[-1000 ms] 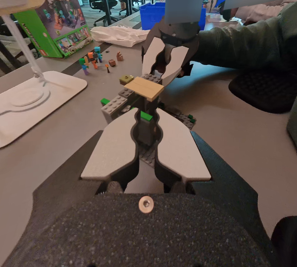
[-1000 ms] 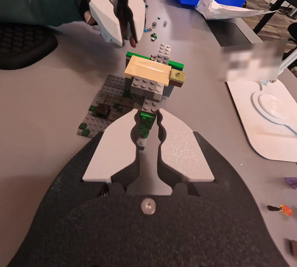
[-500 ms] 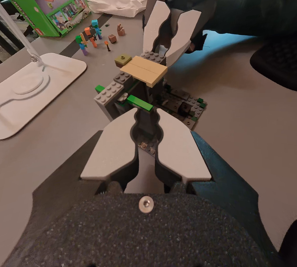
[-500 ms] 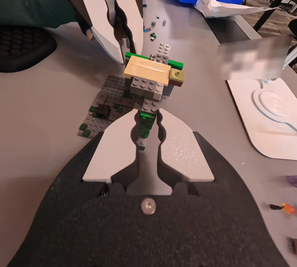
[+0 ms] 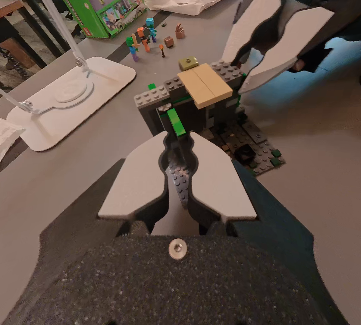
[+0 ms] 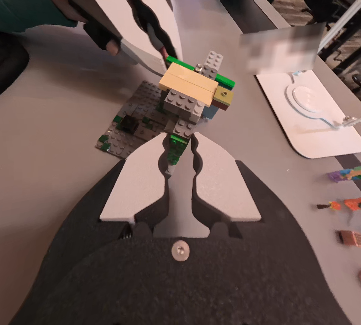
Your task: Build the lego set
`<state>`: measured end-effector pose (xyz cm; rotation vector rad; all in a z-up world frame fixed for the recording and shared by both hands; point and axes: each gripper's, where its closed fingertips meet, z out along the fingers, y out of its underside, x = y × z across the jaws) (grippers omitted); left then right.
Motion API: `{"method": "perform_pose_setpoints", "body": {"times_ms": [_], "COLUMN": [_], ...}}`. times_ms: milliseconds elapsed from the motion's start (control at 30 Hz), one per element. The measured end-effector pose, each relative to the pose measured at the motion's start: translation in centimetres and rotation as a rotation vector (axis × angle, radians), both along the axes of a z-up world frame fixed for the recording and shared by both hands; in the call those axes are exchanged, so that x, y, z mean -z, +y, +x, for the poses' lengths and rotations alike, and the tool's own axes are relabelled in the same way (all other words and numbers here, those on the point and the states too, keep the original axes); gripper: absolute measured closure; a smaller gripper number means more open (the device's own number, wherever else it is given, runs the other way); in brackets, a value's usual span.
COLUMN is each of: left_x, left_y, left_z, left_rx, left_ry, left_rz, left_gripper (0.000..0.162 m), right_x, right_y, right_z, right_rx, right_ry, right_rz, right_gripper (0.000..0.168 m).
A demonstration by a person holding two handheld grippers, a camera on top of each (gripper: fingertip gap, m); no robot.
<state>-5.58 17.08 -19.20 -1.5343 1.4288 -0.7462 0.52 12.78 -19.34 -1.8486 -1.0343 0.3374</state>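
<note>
L gripper narrow, pinching the build's grey plate edge; R gripper narrow on its green piece at the opposite side. Risk: pulling apart or twisting may pop the tan roof. Open table to R's left, stand base near on its right

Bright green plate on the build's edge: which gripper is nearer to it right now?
Left. The left gripper has its fingertips right at the end of the bright green plate; the right gripper is at the build's opposite side, beyond the tan tiles.
</note>
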Motion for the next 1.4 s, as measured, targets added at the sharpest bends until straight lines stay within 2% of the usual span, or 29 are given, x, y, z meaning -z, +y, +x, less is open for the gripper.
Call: {"method": "perform_pose_setpoints", "body": {"times_ms": [233,500,667,1033,1400], "left_x": [0.3,0.4,0.4,0.4,0.0], "left_y": [1.1,1.5,2.3,3.2,2.7], "left_z": [0.2,0.4,0.4,0.2,-0.3], "left_rx": [-0.056,-0.093,-0.138,-0.185,-0.173], "left_ry": [0.012,0.026,0.027,0.017,0.004], "left_rz": [0.014,0.029,0.037,0.044,0.051], "left_gripper": [0.148,0.149,0.150,0.148,0.145], "right_x": [-0.1,0.0,0.0,-0.3,-1.3], "right_y": [-0.7,1.0,1.3,0.1,-0.6], "right_z": [-1.1,-0.6,-0.8,-3.1,-2.8], "right_rx": [0.065,0.277,0.342,0.317,0.286], "right_ry": [0.030,0.122,0.166,0.153,0.162], "right_rz": [-0.025,-0.054,-0.058,-0.042,-0.014], "right_gripper": [0.147,0.151,0.152,0.147,0.144]}}
